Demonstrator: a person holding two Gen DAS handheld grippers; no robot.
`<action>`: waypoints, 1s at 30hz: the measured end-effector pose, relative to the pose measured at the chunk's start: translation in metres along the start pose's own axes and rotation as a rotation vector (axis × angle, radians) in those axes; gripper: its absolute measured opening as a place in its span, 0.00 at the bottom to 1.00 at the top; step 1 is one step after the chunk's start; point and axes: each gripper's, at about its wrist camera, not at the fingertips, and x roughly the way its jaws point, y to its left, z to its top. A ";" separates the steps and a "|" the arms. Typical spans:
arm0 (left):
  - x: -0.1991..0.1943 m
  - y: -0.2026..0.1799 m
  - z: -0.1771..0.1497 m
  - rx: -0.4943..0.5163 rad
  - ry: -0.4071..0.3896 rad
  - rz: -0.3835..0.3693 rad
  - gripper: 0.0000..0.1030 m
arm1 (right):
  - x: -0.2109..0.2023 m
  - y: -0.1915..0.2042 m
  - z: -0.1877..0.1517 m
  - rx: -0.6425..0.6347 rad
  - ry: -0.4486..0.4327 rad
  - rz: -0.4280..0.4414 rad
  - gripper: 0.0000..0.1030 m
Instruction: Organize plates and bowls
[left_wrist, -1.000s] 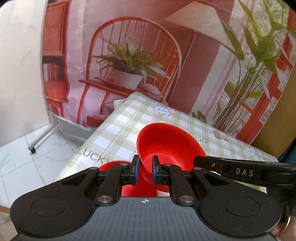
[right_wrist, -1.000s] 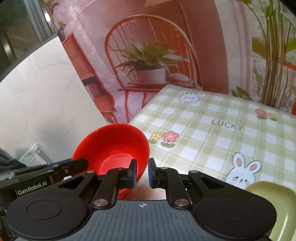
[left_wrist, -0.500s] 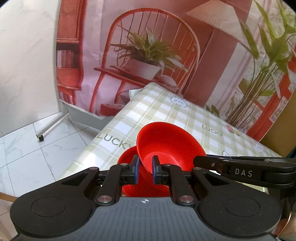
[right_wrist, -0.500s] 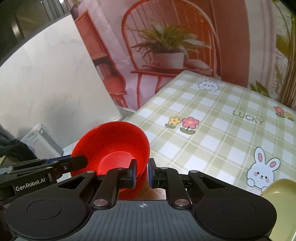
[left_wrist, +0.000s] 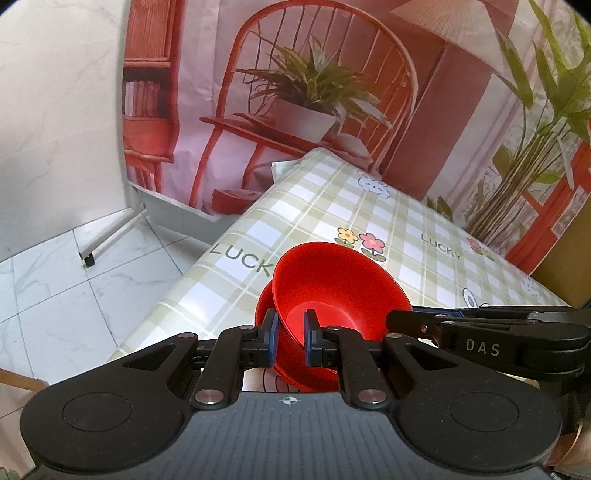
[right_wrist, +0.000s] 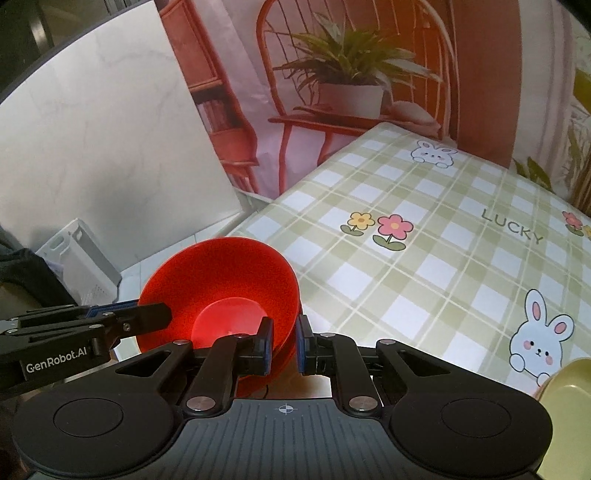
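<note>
Red bowl (left_wrist: 332, 291) held tilted, just above a second red bowl (left_wrist: 264, 306) near the bench's (left_wrist: 369, 206) near-left corner. Left claw (left_wrist: 290, 334) pinches its near rim; right claw (right_wrist: 283, 345) clamps the opposite rim. Both equally near. Lower bowl sits directly beneath, slightly left. Judgement: nesting needs a straight descent, rims levelled. Yellow-green dish (right_wrist: 565, 391) lies far right.
</note>
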 end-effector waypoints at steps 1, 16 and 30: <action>0.000 0.000 -0.001 -0.001 0.001 0.002 0.13 | 0.001 0.000 0.000 0.000 0.001 0.001 0.12; 0.008 0.001 -0.006 -0.010 0.023 0.009 0.13 | 0.005 -0.003 -0.004 0.008 0.014 0.004 0.13; 0.009 0.003 -0.008 -0.039 0.034 0.014 0.37 | 0.002 -0.001 -0.005 -0.006 0.001 0.001 0.16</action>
